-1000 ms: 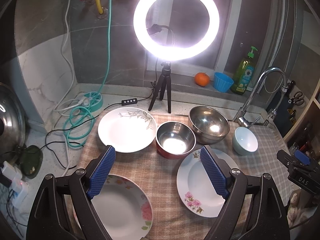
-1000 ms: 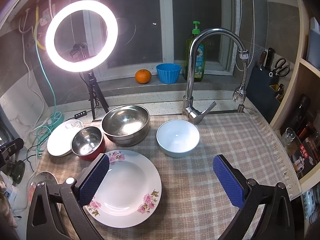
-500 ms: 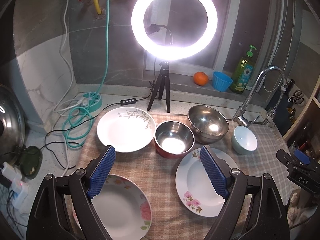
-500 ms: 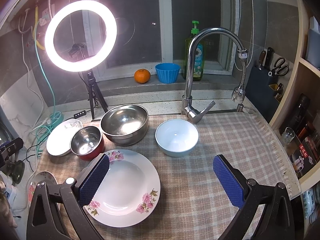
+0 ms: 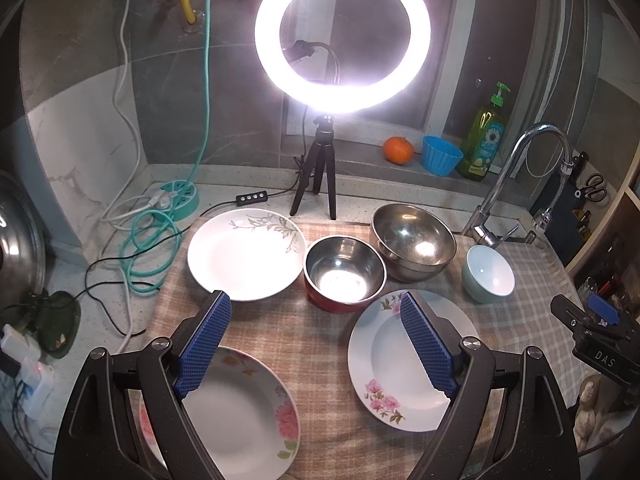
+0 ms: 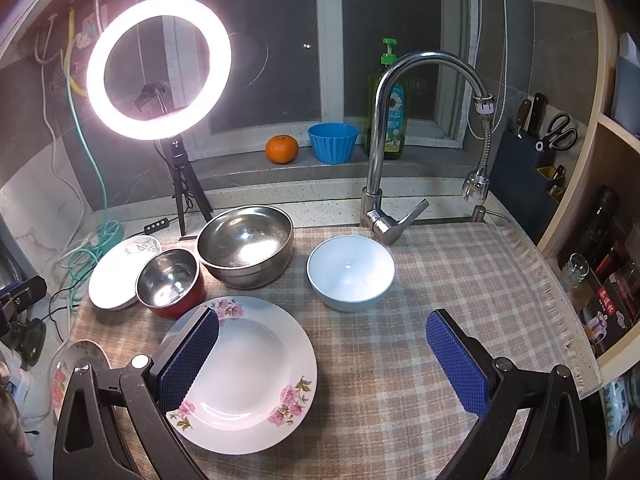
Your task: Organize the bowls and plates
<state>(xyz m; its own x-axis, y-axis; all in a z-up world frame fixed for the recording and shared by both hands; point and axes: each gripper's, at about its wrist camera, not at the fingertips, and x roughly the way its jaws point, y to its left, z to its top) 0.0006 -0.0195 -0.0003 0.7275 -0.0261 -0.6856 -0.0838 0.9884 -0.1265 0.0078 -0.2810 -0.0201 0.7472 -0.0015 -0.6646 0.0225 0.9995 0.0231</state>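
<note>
In the left wrist view, the left gripper (image 5: 314,344) hovers above the checked beige cloth (image 5: 320,344) with its blue-padded jaws spread wide and nothing between them. Below its left finger lies a white deep plate with a large pink flower (image 5: 240,416); under its right finger lies a white deep plate with small pink blossoms (image 5: 392,364). Farther back sit a white plate with a green leaf sprig (image 5: 246,254), a small steel bowl with a red outside (image 5: 344,276) just beside it, a large plain steel bowl (image 5: 414,242) and a pale blue ceramic bowl (image 5: 488,274) near the chrome tap (image 5: 516,168). A glowing ring light on a black tripod (image 5: 342,36) stands behind the dishes.

In the right wrist view, the right gripper (image 6: 322,358) also hangs over the cloth, jaws wide apart and empty. Its left finger overlaps the blossom plate, while its right finger is over bare cloth. The pale blue bowl stands just beyond the gap between the fingers, apart from the large steel bowl. An orange fruit (image 6: 282,149), a blue ribbed cup (image 6: 333,142) and a green soap bottle (image 6: 390,120) line the window ledge.
</note>
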